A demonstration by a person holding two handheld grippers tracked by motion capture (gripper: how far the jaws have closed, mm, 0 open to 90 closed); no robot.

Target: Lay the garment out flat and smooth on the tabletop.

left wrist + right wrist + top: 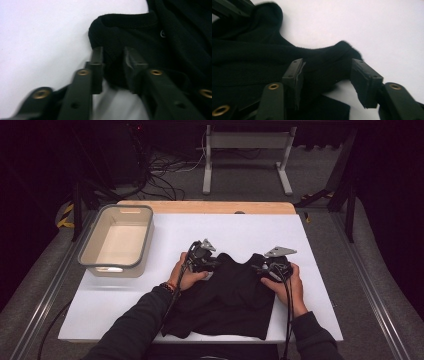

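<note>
Left tongs (113, 60) clamped on black garment (235, 295) corner; right tongs (325, 75) apart, straddling fabric fold.

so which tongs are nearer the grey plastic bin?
Left. The left tongs sit at the black shirt's near shoulder; the right tongs work the far shoulder, farther from the bin.

High view looks down from afar; both gripper views closely share the black garment (235, 295)
</note>
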